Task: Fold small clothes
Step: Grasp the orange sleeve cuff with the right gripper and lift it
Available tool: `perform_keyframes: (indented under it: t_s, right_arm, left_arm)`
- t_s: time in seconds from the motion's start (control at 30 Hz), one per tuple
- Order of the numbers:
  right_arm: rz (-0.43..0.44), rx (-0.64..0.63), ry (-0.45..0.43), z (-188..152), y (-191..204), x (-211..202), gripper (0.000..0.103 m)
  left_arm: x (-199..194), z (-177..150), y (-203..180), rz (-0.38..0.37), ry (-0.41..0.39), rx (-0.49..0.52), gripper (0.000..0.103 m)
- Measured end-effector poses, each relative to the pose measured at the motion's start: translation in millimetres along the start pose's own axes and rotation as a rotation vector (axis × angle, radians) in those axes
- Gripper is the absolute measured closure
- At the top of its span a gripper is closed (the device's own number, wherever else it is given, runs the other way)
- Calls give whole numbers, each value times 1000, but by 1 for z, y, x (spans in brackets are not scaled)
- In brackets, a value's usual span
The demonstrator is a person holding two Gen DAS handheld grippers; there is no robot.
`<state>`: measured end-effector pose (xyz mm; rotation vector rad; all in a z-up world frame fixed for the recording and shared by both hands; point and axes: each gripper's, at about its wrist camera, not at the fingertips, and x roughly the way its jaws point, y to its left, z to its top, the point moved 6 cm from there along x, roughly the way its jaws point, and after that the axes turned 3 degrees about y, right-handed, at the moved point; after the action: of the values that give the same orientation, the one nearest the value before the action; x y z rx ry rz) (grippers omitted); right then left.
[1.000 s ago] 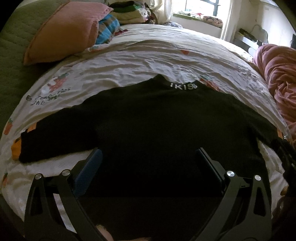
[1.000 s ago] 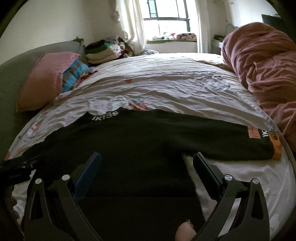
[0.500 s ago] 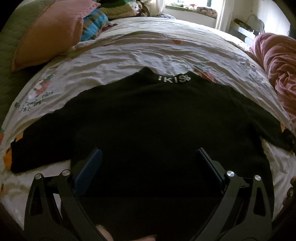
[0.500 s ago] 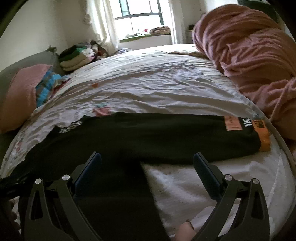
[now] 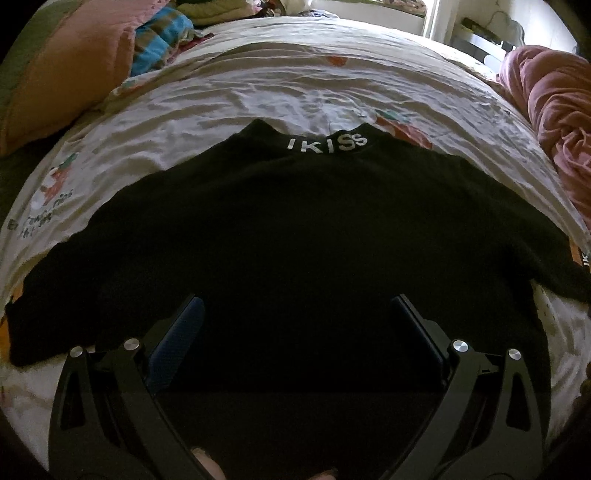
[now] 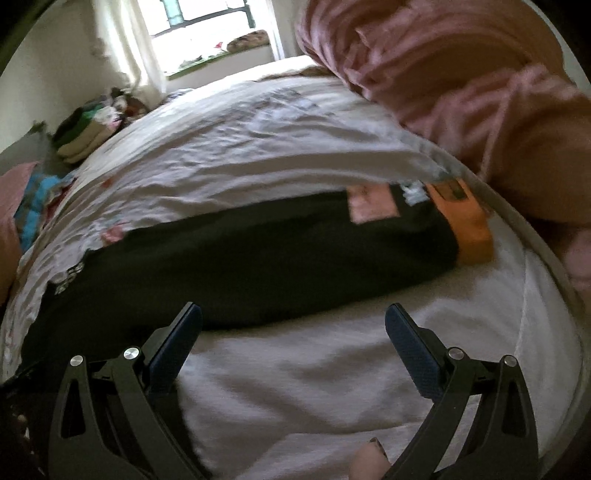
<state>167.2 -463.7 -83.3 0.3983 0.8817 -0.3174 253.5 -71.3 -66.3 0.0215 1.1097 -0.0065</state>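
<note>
Gaping fingers, left: left gripper (image 5: 295, 314) spread wide over the lower body of the black sweater (image 5: 295, 236), gripping nothing
Fingers, right: right gripper (image 6: 293, 325) also spread wide and empty, above bare sheet just below the sweater's right sleeve
Sweater: lies flat on the bed sheet (image 5: 295, 81), collar away from the cameras with white lettering (image 5: 327, 143), both sleeves stretched out sideways
Right sleeve (image 6: 295, 254): ends in an orange cuff (image 6: 465, 218), with a pink patch (image 6: 371, 203) beside it; this view is blurred
Left side: pink pillow (image 5: 70, 70) at the bed's edge
Right side: rumpled pink blanket (image 6: 461, 74)
Far end: stack of folded clothes (image 6: 88, 136) near the window (image 6: 207, 22)
</note>
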Motion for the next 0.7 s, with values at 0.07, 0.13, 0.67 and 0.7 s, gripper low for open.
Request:
perform_keyframes:
  t_s: [0.07,0.13,0.67,0.7]
  right_arm:
    - [-16,25,21,-2,-13,5,4]
    - [-20,49,38,-3,-25,9,4]
    - [26,330,-1,37,-94,43,12]
    - [28,348,-15,41,-98,44,25]
  left_arm:
    - [3,6,1,11,-6,-1,9]
    - [7,12,3,22,-15,-8,9]
    - [24,1,27,1,-88,-92,9]
    - [22,1,30,0,-94,-93,9]
